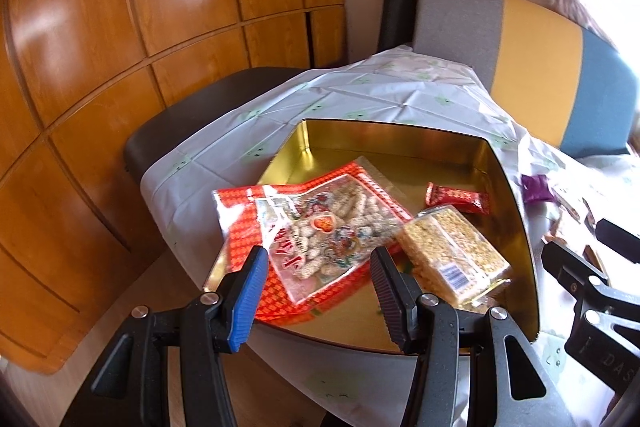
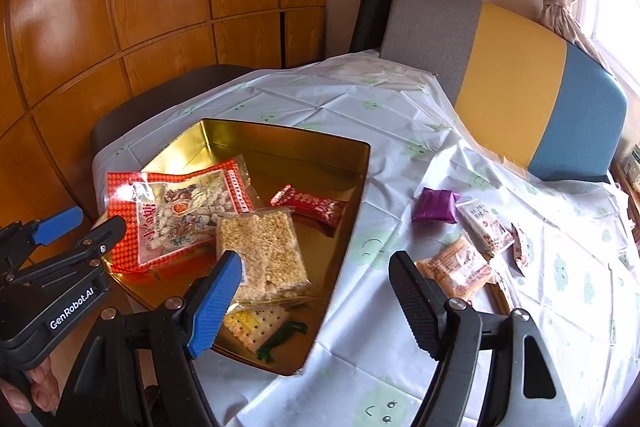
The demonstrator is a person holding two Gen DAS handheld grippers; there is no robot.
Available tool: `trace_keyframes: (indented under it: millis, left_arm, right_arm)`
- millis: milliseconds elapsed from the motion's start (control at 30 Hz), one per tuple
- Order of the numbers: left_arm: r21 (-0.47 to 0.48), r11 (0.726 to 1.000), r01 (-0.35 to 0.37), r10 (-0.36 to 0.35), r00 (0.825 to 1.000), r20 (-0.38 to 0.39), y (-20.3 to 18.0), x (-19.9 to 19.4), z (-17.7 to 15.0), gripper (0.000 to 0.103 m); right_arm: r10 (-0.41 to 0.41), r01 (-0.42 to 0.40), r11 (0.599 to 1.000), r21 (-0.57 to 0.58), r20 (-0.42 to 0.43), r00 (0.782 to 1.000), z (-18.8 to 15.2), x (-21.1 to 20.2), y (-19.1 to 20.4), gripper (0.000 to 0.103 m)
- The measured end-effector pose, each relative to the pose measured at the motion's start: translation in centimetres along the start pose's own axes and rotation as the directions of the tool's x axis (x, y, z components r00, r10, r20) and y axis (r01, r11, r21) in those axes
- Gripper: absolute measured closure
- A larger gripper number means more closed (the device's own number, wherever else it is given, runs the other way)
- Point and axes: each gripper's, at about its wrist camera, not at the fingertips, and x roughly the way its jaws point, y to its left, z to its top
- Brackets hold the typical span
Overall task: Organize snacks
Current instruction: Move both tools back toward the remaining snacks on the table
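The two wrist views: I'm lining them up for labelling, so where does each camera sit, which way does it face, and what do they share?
Left wrist: on the left gripper, open, looking over the red-orange snack bag in the gold metal tin; right gripper's fingers at right edge.
Right wrist: on the right gripper, open, above tin and white patterned tablecloth, facing the purple packet; left gripper and fingers at left.
Shared: tin, bag, tablecloth.

The left gripper hangs with jaws spread wide, nothing between them. The right gripper is likewise gaping — empty. Bare fingers grip the left tool's handle — probably the left hand.
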Motion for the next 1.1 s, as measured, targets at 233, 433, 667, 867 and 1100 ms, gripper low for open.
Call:
trace_keyframes:
  millis: [233,433,667,867,1100]
  left_arm:
    - [0.079,0.996,0.039,-0.039,0.999,-0.003,-2.5,-0.4,-0.4,0.049]
    - [0.136,0.989,0.063,-0.062,0.998,-0.006,-4.4,-0.8,-0.6,0.049]
    - [0.187,0.979,0.087,-0.087,0.996,-0.012,-6.1,-1.0,-1.1,0.049]
    - [0.238,0.964,0.115,-0.113,0.993,-0.02,-7.9,-1.3,-1.5,0.049]
    - [0.293,0.945,0.147,-0.14,0.989,-0.043,-10.1,-1.5,-2.1,0.049]
  right_arm:
    - [-0.046,0.047,0.998,0.037,-0.026,0.999,-1.4,0.2,-3.2,0.026]
    - [-0.105,0.11,0.992,0.067,-0.072,0.992,-3.2,0.3,-7.2,0.026]
    - [-0.183,0.195,0.976,0.092,-0.125,0.975,-5.0,0.0,-12.3,0.026]
    - [-0.225,0.25,0.961,0.121,-0.188,0.956,-6.3,0.5,-17.0,0.026]
    - [-0.223,0.266,0.949,0.17,-0.234,0.946,-7.1,1.4,-21.7,0.026]
